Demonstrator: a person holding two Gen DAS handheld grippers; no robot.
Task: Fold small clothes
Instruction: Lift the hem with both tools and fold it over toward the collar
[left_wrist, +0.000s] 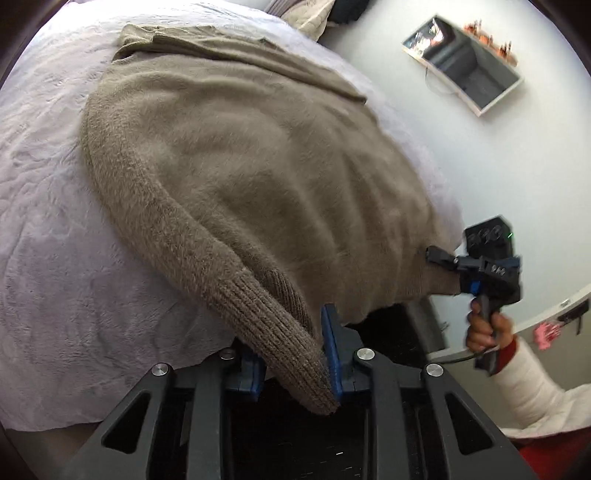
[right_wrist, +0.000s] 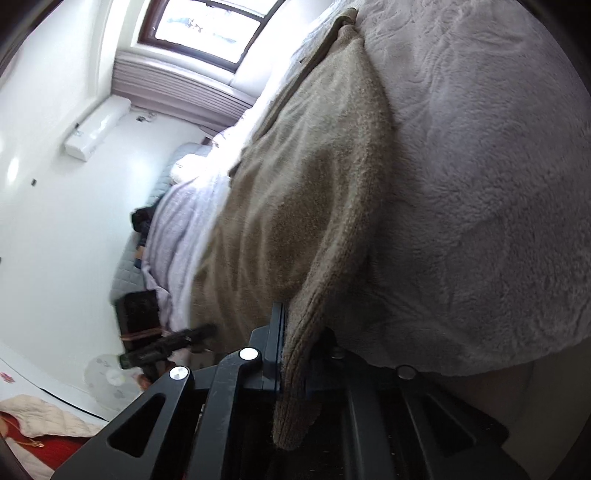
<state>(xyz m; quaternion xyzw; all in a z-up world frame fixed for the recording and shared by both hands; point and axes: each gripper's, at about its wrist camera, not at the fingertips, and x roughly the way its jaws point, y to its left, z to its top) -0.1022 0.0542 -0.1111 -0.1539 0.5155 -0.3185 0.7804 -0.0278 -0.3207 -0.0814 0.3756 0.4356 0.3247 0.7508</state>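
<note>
A taupe knit sweater (left_wrist: 236, 155) lies spread on the bed (left_wrist: 48, 206), over a pale quilted cover, with its lower edge hanging past the near side of the mattress. The left tool (left_wrist: 295, 354) has its blue pads closed on a ribbed sleeve cuff (left_wrist: 291, 350), the cuff end poking out towards the camera. In the left wrist view the right tool (left_wrist: 443, 258) is seen from the side at the sweater's hem corner, its fingers pinched into the knit. The right wrist view shows the right tool (right_wrist: 295, 350) closed on a ribbed edge of the same sweater (right_wrist: 295, 206); whether that is a cuff or the hem I cannot say for sure, since the fabric fills the near field.

The step in hand looks like drawing the garment flat and square before the first fold. To do it well, both tools should pull evenly and level, so that the body lies smooth without one side dragging ahead. The knit is soft and stretchy, so a gentle tension is enough; a hard tug would distort the ribbing. The sleeve should then be carried across the body in one arc, kept low, and laid down before the grip is released, so that it does not spring back.
</note>
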